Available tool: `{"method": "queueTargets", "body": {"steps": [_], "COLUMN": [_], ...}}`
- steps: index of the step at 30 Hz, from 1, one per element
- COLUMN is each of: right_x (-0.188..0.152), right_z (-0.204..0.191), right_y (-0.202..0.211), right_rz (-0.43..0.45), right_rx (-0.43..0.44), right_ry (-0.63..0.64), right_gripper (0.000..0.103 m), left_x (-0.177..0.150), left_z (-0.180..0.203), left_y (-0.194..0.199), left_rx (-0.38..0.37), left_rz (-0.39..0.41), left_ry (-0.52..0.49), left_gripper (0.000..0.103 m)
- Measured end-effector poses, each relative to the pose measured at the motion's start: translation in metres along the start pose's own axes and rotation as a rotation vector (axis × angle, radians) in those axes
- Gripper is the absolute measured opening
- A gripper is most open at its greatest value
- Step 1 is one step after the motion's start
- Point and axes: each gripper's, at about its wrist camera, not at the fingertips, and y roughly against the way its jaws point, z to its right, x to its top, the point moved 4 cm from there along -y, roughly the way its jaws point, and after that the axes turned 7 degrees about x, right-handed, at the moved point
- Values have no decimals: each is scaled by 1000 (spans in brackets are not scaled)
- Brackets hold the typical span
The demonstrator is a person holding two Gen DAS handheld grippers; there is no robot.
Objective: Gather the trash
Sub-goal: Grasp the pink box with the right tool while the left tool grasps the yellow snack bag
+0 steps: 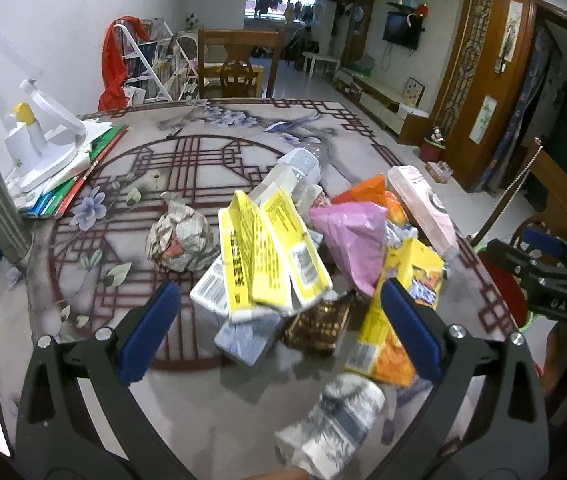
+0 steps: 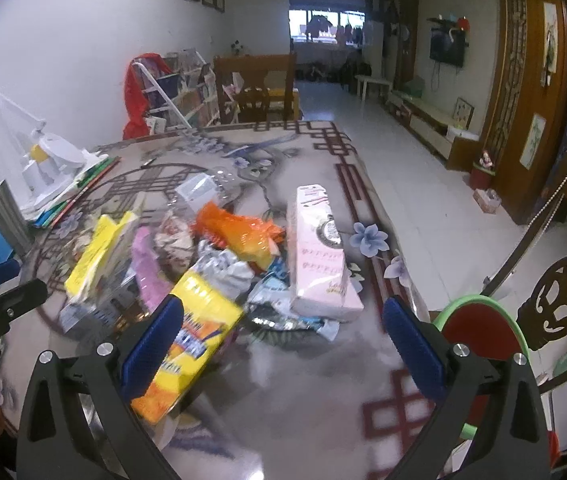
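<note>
— Surface [image 1: 131, 400] first: what is it like?
— Glossy, printed with dark red lattice and pale flowers, in a long tiled room; a television [image 2: 447, 50] hangs on the wall at two o'clock.
— Where is the trash?
— Heaped mid-surface: a yellow carton [image 1: 271, 256] at the centre, a crumpled paper ball [image 1: 179, 240] at nine o'clock of it, a pink box [image 2: 319, 256] at three.
— Any writing?
— The carton carries black characters and a barcode, too blurred to read.
— Jaws?
— Left gripper [image 1: 279, 332] and right gripper [image 2: 279, 344] both gape wide, holding nothing.
</note>
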Motion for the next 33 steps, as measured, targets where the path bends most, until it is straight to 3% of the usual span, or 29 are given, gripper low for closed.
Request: {"method": "queueTargets", "body": {"steps": [14, 26, 29, 33], "right_x": [28, 27, 26, 25], "right_z": [41, 57, 56, 55], "right_y": [-91, -132, -138, -144], "right_rz": [-173, -239, -252, -274], "right_rx": [-11, -12, -14, 1], "right_ry": [-23, -39, -30, -37], "right_gripper": [96, 96, 94, 84], "left_x": [22, 20, 21, 20], "left_z": [-2, -6, -5, -2], "left_y": [-62, -93, -97, -99], "left_rx": [10, 4, -6, -33], "left_rz": [-118, -181, -189, -197], "left_ry": [-26, -25, -19, -23], "left_gripper": [98, 98, 93, 83]}}
